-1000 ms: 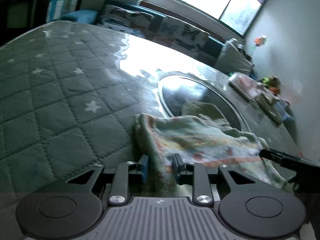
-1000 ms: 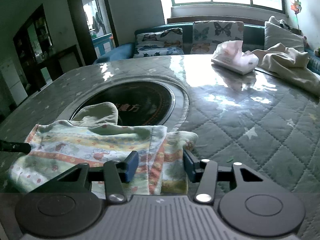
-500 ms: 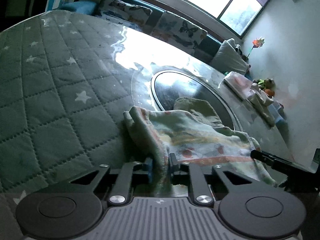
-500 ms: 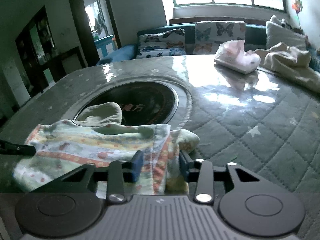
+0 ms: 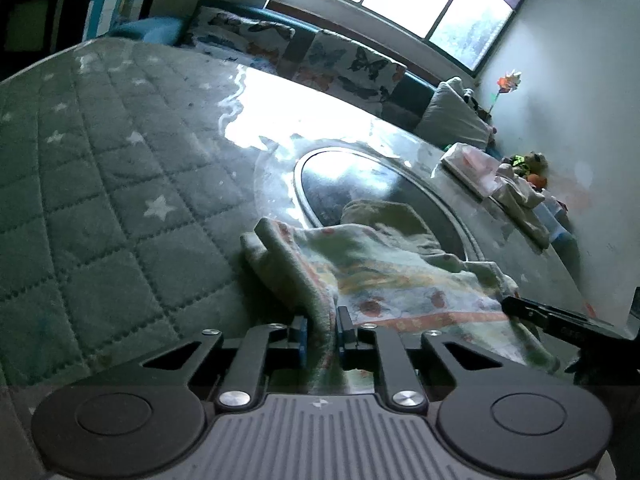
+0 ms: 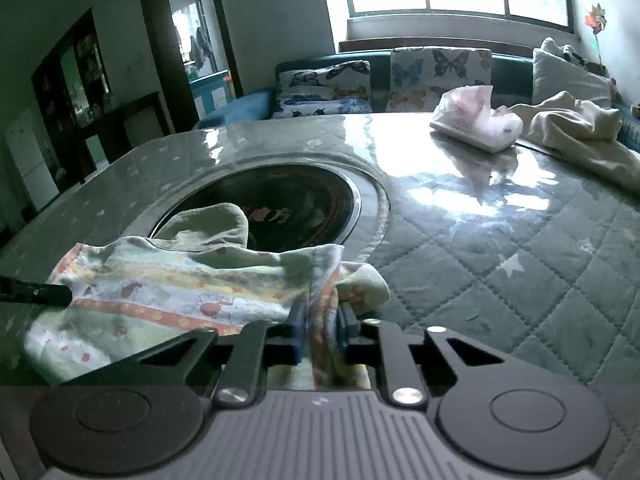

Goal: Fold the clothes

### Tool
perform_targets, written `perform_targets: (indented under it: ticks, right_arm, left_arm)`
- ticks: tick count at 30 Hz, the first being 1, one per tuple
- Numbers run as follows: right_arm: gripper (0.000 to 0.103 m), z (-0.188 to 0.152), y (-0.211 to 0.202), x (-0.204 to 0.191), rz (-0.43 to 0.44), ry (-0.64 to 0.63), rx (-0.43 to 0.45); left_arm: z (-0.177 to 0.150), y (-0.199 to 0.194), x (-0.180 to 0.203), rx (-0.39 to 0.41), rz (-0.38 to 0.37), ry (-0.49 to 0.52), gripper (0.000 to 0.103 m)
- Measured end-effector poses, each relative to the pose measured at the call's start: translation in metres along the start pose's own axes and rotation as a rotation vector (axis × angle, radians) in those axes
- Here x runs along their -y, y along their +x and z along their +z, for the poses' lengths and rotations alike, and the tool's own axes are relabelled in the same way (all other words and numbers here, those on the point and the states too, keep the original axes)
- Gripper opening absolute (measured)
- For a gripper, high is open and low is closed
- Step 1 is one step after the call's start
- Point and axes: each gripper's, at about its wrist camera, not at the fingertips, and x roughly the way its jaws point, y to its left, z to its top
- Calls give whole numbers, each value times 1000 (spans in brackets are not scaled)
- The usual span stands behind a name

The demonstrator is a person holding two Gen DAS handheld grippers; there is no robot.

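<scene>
My left tongs [image 5: 320, 330] are clamped on a bunched edge of the printed garment [image 5: 384, 272], which stretches ahead and to their right across the tabletop [image 5: 120, 184], partly over the dark round inset [image 5: 360, 188]. Only the right wrist view shows the doorway [image 6: 196, 36], beyond and left of my right tongs [image 6: 320, 326]. These grip the garment's opposite edge. Both tongs sit low and level, pointing forward; each tip shows in the other's view.
</scene>
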Motion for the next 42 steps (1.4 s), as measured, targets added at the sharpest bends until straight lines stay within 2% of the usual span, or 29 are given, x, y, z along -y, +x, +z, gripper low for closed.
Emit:
perform_targets:
  ticks: [9,23,31,33,37,42]
  right_arm:
    - [9,-2,-26,0,-34,7,60]
    - [9,-32,-77,37,-210,46,55]
    - [10,-48,-95,65,-274,136,49]
    - [15,-52,-98,71,-276,157,47]
    - [34,-58,-98,79,-279,195,52]
    - [41,-61,-97,83,-271,217,66]
  left_arm:
    - [9,-1,15,12,-38,58,13]
    - [4,41,69,-86,-139,161,13]
    - [0,62,104,-122,-171,240,13]
    - [0,64,107,-123,-166,249,14]
    - [-1,66,108,-121,-149,257,21]
    - [-3,68,110,-118,-128,267,26]
